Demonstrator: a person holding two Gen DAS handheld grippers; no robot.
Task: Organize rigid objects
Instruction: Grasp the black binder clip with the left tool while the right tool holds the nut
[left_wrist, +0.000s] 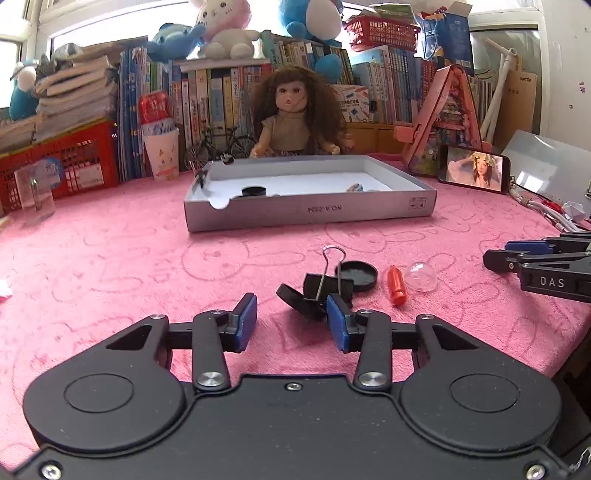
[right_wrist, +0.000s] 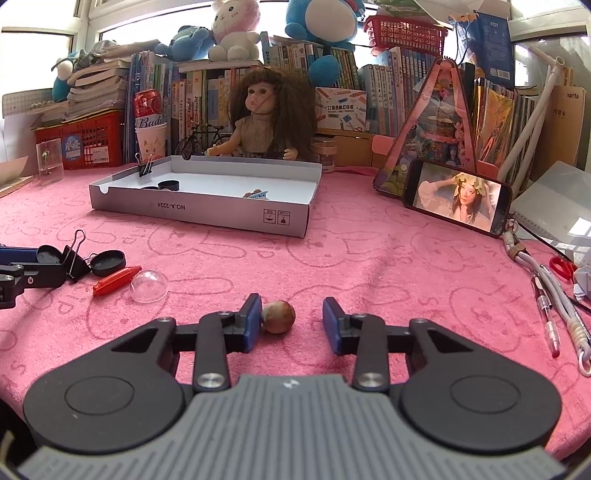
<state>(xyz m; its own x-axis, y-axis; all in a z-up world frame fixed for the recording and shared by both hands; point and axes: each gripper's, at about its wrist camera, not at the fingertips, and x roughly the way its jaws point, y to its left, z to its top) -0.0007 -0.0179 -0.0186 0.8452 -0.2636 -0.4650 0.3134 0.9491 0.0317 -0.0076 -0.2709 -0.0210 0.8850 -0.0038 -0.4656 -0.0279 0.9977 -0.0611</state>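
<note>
Nearest, right tool (right_wrist: 291, 321): jaws parted, not clamped. A small brown ball (right_wrist: 279, 316) lies on the pink counter (right_wrist: 369, 266) between them, touching the left pad; the right pad stands clear of it.

Left tool (left_wrist: 291, 321): jaws parted with bare cloth between them. Its right pad sits just beside a black binder clip (left_wrist: 327, 286) and a tilted black cap (left_wrist: 295, 299); nothing is held.

Just beyond: a flat black lid (left_wrist: 356, 275), a red capsule (left_wrist: 396, 290) and a clear dome (left_wrist: 421, 277), loose and close together.

Mid-counter: a shallow grey box (right_wrist: 207, 212), already holding a black ring (right_wrist: 168, 184), a clipped-on second binder clip (right_wrist: 146, 168) and a small blue item (right_wrist: 256, 194). It seems to be the collecting tray.

Far edge: a doll (right_wrist: 264, 118), a phone (right_wrist: 456, 195), and books and plush toys behind.

Step in hand, as judged: pick-up of loose pieces, the ball first. The next move calls for closing squarely on the ball, which may roll off the single pad, then lifting it over the box wall. The left tool needs shifting toward the clip before closing.
</note>
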